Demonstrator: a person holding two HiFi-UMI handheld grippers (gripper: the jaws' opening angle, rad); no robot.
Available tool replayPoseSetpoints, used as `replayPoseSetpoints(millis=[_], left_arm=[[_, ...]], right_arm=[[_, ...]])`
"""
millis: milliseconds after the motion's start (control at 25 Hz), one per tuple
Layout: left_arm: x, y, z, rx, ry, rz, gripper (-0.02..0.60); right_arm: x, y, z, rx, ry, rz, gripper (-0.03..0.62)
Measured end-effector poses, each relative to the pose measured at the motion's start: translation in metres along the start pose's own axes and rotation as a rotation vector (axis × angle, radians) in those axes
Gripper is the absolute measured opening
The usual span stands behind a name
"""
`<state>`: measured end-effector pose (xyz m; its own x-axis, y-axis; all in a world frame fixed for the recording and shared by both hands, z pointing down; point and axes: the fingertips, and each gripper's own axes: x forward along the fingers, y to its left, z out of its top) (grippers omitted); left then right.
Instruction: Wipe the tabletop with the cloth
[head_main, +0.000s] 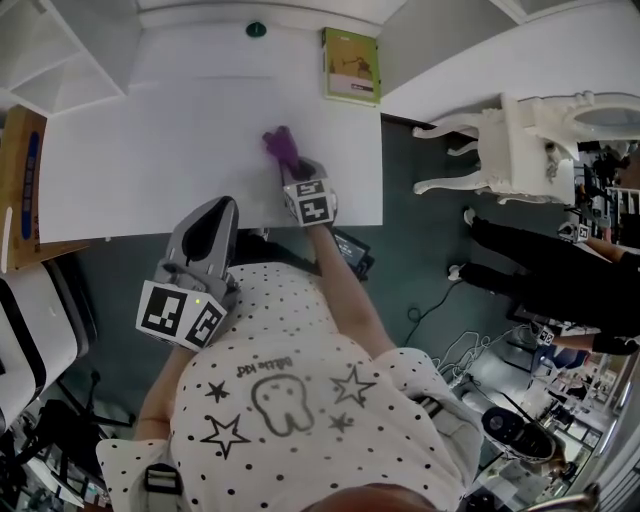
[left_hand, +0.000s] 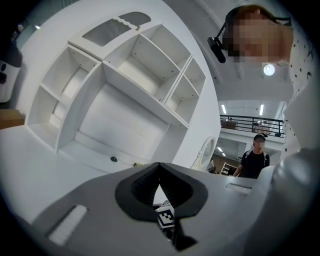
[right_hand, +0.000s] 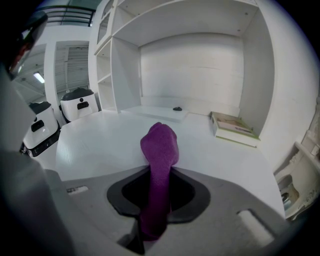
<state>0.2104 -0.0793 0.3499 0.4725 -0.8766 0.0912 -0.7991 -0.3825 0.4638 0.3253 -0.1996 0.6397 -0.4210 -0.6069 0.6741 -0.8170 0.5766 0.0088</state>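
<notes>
the purple cloth (head_main: 280, 148) sits just above the middle of the head view, bunched over the white tabletop (head_main: 150, 140), and the right gripper (head_main: 295, 172) has it pinched. in the right gripper view the jaws are closed on a narrow waist of the cloth (right_hand: 159, 150), with a rounded wad sticking out past the tips of the right gripper (right_hand: 159, 176) and a tail hanging back at the bottom of the frame. whether the wad touches the tabletop cannot be told. the cloth looks light, soft and fuzzy, so it will probably fold and drag rather than push flat. a hold close to the wad, as here, seems sensible, since a long loose end would flop under the jaws. it is not fragile, and the nap should keep it from slipping out. the left gripper (head_main: 221, 212) hangs at the lower left of the head view, off the tabletop's near edge. its own view shows the left gripper (left_hand: 159, 167) with jaws together and nothing between them. a green book (head_main: 350, 65) lies at the top centre of the tabletop, well apart from the cloth.
</notes>
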Motion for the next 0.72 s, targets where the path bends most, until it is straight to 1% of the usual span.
replayPoseSetpoints(millis=[200,320,440,720], left_arm=[[0.0,0.002,-0.004,-0.02,-0.001,0.004,-0.005],[0.003,-0.001,-0.007,-0.019,0.012,-0.002,-0.005],[0.004,-0.004,-0.008,-0.021,0.013,-0.005,-0.005],[0.012,-0.008,-0.012,-0.026,0.023,-0.015,-0.005]], right_arm=[[-0.002,-0.007,-0.003,0.01,0.003,-0.016,0.074],[-0.006,-0.011,-0.005,0.026,0.003,-0.018,0.074],[-0.007,-0.023,-0.013,0.027,-0.005,-0.038,0.074],[-0.017,-0.034,-0.015,0.059,-0.004,-0.046,0.074]])
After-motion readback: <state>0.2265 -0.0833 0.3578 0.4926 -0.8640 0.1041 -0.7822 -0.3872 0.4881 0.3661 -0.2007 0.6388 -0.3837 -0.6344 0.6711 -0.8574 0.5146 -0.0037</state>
